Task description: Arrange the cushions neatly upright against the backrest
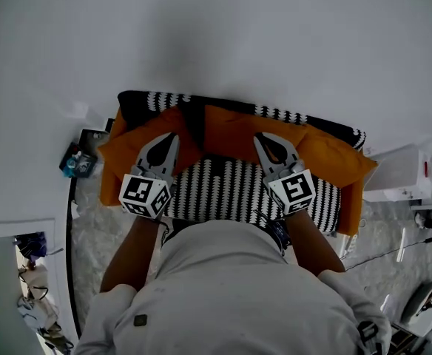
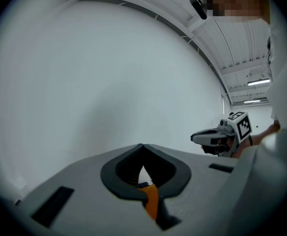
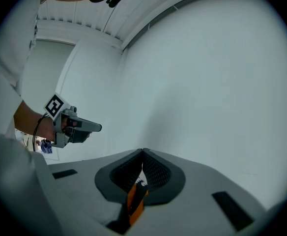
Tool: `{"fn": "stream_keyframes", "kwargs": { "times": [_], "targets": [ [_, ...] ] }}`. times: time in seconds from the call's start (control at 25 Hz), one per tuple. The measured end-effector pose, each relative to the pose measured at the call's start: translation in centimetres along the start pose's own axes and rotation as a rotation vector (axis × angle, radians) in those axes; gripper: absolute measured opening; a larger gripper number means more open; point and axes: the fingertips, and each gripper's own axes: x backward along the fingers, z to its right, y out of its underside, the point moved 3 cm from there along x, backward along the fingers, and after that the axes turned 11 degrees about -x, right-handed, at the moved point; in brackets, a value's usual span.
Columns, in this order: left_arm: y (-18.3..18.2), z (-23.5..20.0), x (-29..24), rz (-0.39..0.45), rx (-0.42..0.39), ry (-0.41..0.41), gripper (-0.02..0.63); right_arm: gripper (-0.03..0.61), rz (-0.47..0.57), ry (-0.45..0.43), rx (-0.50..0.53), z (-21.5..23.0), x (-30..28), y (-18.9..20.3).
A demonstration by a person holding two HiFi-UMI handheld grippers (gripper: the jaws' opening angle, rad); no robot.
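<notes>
Lengthwise, orange cushion (image 1: 231, 133) along wall (image 1: 216, 35)

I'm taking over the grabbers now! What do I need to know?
Left gripper: shut, empty, above the left orange cushion.
Right gripper: shut, empty, above the right orange cushion.
Both cushions sit along the striped backrest, behind the striped seat.
Done: looks mostly arranged.
Left: check they stand upright; from above I cannot tell.
</notes>
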Motion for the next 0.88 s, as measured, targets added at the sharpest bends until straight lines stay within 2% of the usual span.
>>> {"fn": "stream_keyframes", "kwargs": {
  "times": [0.52,0.88],
  "targets": [
    [4.0,-11.5,16.7,-0.015,0.007,-0.086,0.009,0.026,-0.007,-0.080,-0.004,-18.0,-8.1,0.4],
    [6.2,-17.1,24.8,-0.043,0.032,-0.184,0.009,0.026,-0.023,-0.144,0.010,-24.9,-12.8,0.4]
  ]
}}
